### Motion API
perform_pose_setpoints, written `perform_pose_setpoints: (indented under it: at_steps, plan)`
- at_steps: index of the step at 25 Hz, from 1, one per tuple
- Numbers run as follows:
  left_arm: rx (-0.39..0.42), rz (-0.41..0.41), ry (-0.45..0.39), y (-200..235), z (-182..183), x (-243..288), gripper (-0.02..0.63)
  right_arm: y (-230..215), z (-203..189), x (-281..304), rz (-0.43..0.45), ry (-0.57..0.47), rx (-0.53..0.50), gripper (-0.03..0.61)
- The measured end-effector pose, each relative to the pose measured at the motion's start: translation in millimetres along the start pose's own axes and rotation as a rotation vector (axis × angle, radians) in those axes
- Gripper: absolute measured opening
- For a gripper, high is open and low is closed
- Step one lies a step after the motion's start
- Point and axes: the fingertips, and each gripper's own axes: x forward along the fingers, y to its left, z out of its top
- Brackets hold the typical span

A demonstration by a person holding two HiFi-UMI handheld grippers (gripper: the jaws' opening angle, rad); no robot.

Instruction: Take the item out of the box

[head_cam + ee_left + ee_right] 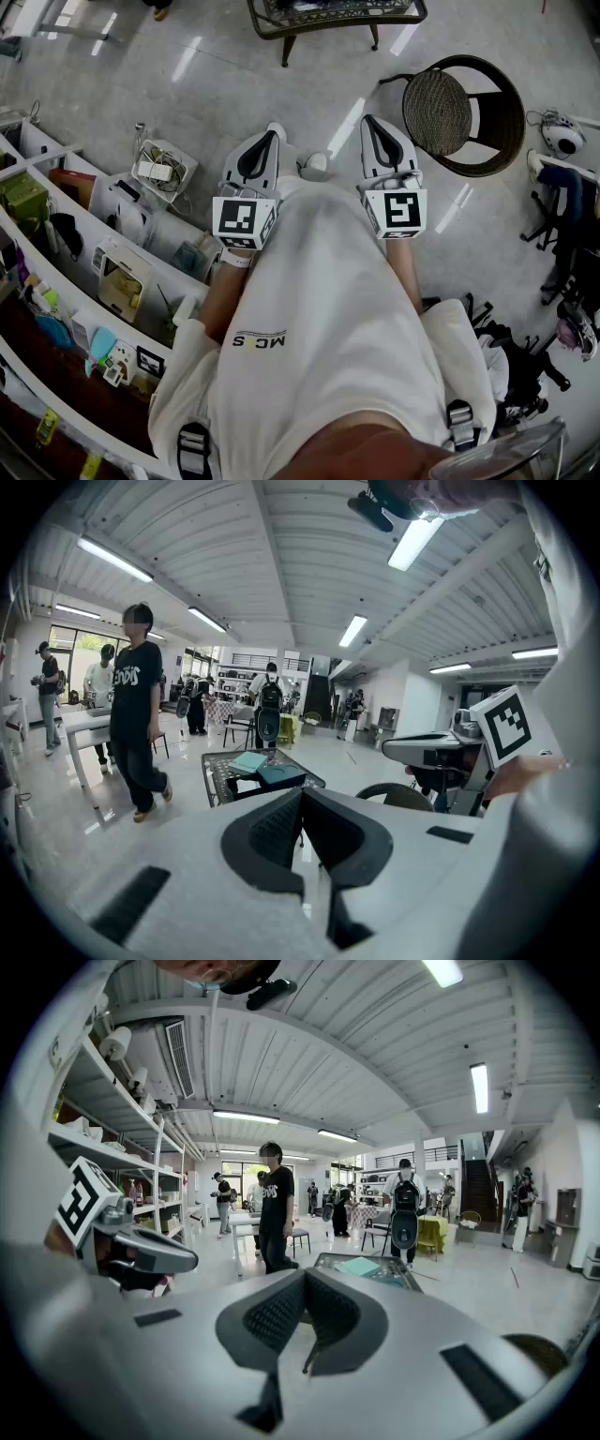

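White shelving [66,230] runs along the person's left, and a wire-top table [281,23] and a wicker chair [464,112] stand ahead. The left gripper [274,128] and right gripper [369,122] are held at the waist, both pinched together on nothing. What looks like a dark flat box [278,775] lies on the table, well apart from both.

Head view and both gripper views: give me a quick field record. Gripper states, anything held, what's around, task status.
left gripper: shut, nothing between the jaws, held in front of the torso
right gripper: shut, nothing between the jaws, level beside the left
table: ahead of both grippers, out of reach
teal boxes: lying flat on the table
wicker chair: on the floor to the person's right
shelves: to the person's left, stocked
task status: not begun, neither gripper at a box
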Motion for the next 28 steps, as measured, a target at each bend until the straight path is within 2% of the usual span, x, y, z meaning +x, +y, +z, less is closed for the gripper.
perform_pose_setpoints:
  at_steps: [4, 9, 16, 22, 28]
  plan:
    - [0.015, -0.008, -0.002, -11.3, 8.3, -8.1, 0.025, 0.6, 5.3, -16.2, 0.001, -0.009, -0.005, 0.015]
    - [0.029, -0.025, -0.001, -15.5, 15.3, -0.2, 0.025, -7.2, 11.5, -16.8, 0.001, -0.069, 0.027, 0.015]
    - [0.04, -0.041, 0.029, -6.8, 24.0, 27.3, 0.025, -21.5, 9.4, 1.2, -0.021, -0.052, 0.064, 0.015]
    - [0.036, -0.063, 0.047, 27.3, 35.1, 82.3, 0.025, -50.2, 13.3, 54.9, -0.021, -0.026, 0.059, 0.015]
    - [0.016, -0.074, 0.05, 92.6, 69.5, 147.9, 0.025, -67.4, 43.1, 138.4, 0.041, -0.013, 0.058, 0.014]
